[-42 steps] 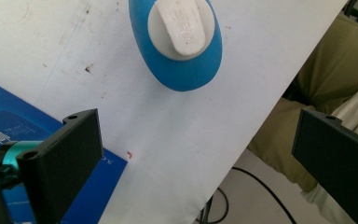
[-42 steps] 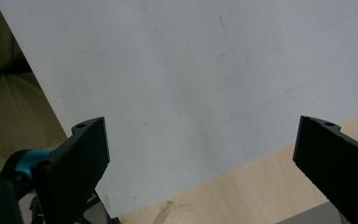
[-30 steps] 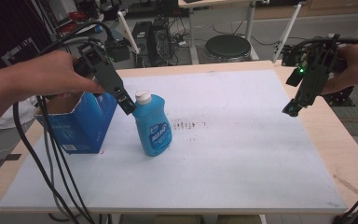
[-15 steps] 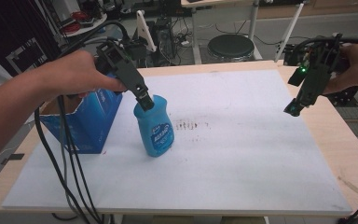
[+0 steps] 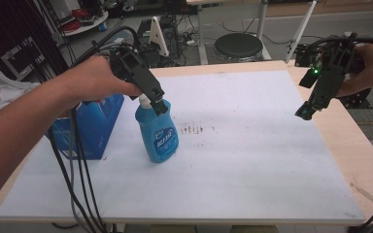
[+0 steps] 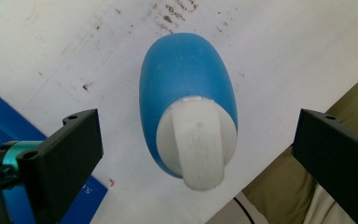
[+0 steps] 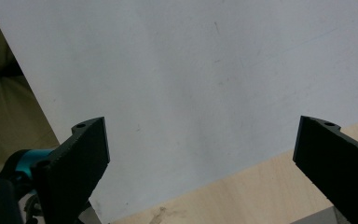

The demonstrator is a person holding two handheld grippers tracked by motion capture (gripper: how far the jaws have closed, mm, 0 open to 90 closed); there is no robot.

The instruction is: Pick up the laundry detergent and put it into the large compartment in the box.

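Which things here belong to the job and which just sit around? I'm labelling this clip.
In the job:
- blue bottle, under the open left gripper

Lying about:
- blue box
- right gripper, open, off at the table's edge

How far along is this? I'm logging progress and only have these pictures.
Done: the left gripper is at the white cap of the upright blue bottle, which stands on the white mat beside the blue box.
In hand: nothing gripped; its jaws stand wide either side of the cap.
Left: closing on the bottle and moving it. The right gripper hangs open over the mat's far edge.
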